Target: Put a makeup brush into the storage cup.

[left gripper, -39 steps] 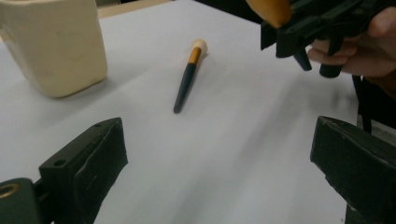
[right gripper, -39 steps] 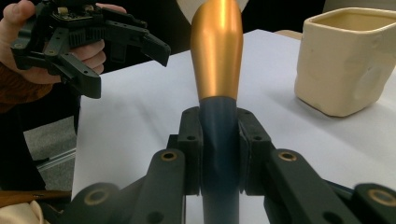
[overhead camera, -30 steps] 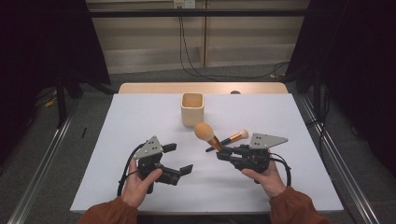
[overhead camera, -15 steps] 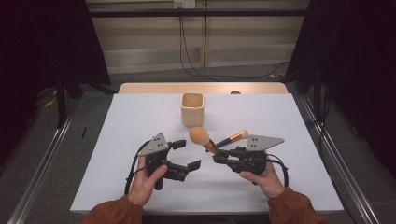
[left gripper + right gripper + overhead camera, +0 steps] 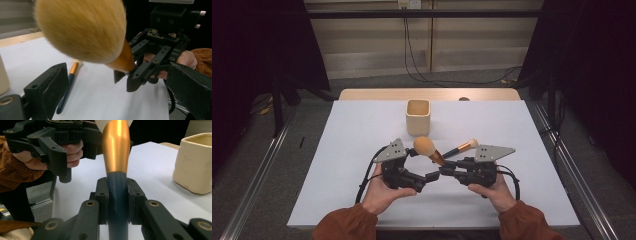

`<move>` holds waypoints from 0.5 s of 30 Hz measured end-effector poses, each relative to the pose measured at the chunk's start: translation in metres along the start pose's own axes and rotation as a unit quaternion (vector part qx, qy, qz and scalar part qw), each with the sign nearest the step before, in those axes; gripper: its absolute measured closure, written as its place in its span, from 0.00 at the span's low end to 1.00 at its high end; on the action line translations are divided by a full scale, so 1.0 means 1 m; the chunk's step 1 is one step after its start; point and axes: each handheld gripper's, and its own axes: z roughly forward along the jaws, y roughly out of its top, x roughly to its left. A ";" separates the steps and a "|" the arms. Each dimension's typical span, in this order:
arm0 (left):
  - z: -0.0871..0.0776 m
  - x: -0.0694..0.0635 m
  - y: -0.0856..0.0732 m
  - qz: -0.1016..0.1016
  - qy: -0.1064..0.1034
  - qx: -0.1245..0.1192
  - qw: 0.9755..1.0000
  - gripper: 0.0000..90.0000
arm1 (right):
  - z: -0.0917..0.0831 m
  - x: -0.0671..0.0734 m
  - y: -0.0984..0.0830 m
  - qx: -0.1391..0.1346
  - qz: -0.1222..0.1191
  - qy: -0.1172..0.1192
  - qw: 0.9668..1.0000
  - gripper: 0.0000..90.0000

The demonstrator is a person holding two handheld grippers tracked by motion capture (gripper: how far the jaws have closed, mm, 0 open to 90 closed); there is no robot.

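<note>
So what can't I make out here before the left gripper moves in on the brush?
- Inside of the cup: hidden by its own walls in the high view, cut off by the edge in the right gripper view.
- Small brush: far end behind the big brush in the left gripper view.
- Big brush's bristles: cut off at the top of the right gripper view.

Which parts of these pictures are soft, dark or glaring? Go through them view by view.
High view: even light on the white table, black surroundings, soft shadow beside the cup. Left gripper view: the large brush looms close, its bristle edges fuzzy; the small brush and right gripper read clearer. Right gripper view: a bright sheen runs down the brush's gold collar; the left gripper behind is dim.
</note>
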 end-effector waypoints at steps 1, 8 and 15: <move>0.002 0.000 0.000 -0.002 -0.003 -0.002 1.000 0.06 | 0.000 0.000 0.000 0.000 0.001 0.000 1.000 0.83; 0.010 -0.003 0.006 -0.004 -0.009 -0.016 1.000 0.16 | 0.001 0.000 0.000 -0.001 0.003 0.002 1.000 0.83; 0.016 -0.001 0.007 -0.008 -0.008 -0.020 1.000 0.29 | 0.000 -0.001 0.000 -0.006 0.008 -0.002 1.000 0.83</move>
